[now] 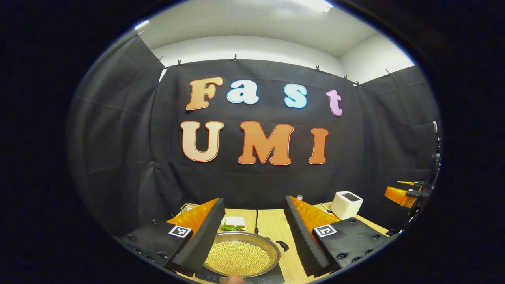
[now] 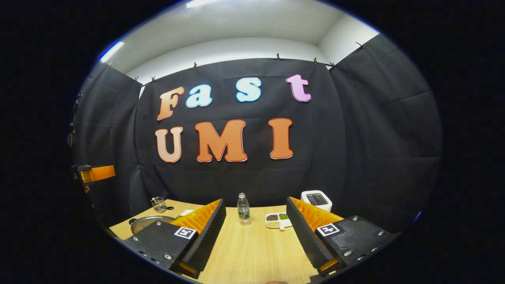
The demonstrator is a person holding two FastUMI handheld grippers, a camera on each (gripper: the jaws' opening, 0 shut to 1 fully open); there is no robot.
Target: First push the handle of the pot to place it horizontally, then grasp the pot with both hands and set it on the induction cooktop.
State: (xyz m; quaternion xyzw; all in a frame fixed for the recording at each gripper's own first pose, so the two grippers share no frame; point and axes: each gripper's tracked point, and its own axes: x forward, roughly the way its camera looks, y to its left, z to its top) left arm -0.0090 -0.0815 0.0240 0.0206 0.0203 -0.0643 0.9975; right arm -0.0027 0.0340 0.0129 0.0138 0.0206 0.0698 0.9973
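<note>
left gripper [image 1: 252, 232] jaws open above round steel pot [image 1: 240, 256] of pale beans on black induction cooktop [image 1: 272, 279] | right gripper [image 2: 255, 232] jaws open over wooden worktop [image 2: 252, 252] | pot likely heavy, slippery; take side handles

— How many pots do we count?
— We count one pot [image 1: 241, 255], filled with beans, and one cooktop [image 1: 272, 279] under it.
— And further back?
— We see one water bottle [image 2: 243, 208], one white toaster [image 2: 317, 200], one divided dish [image 2: 278, 220], one glass jar [image 2: 159, 204]
— Grippers?
— Two, we make it: left gripper [image 1: 252, 232], right gripper [image 2: 255, 232]
</note>
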